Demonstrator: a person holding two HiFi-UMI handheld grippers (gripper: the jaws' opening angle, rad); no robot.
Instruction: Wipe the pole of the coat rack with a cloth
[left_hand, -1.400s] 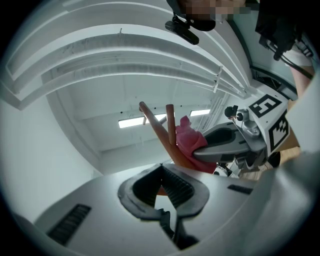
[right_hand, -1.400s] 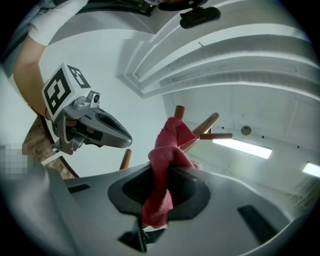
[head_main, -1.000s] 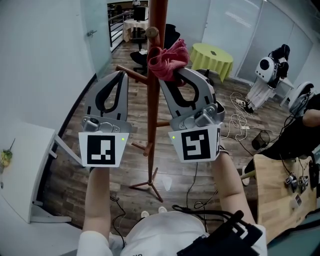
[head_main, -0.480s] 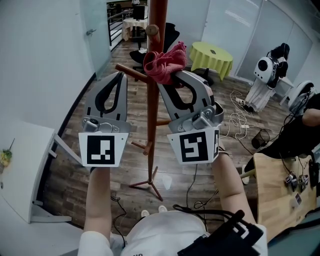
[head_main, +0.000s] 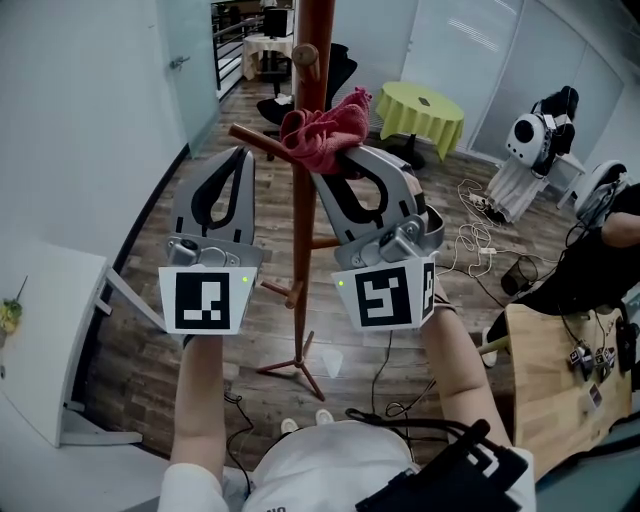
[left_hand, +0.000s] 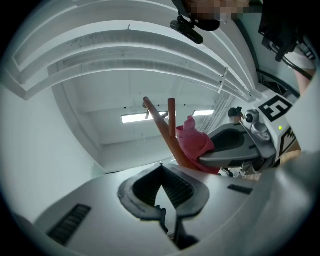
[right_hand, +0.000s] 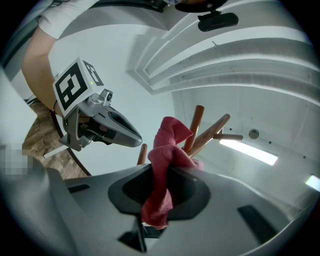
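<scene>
Leftward a touch since a second ago—our right claw (head_main: 338, 165) has dragged the pink cloth (head_main: 318, 130) across the coat rack pole (head_main: 302, 215). Our left claw (head_main: 241, 152) idles, closed on nothing, the pole just to its right. Two claws flank one pole; the right one pinches the one cloth, pressing it poleward—for rubbing, we judge.

Bright, even indoor light with soft shadows; ceiling light panels (left_hand: 145, 118) glare white. Gripper views bulge fisheye, corners black, nearest surfaces blurred.
</scene>
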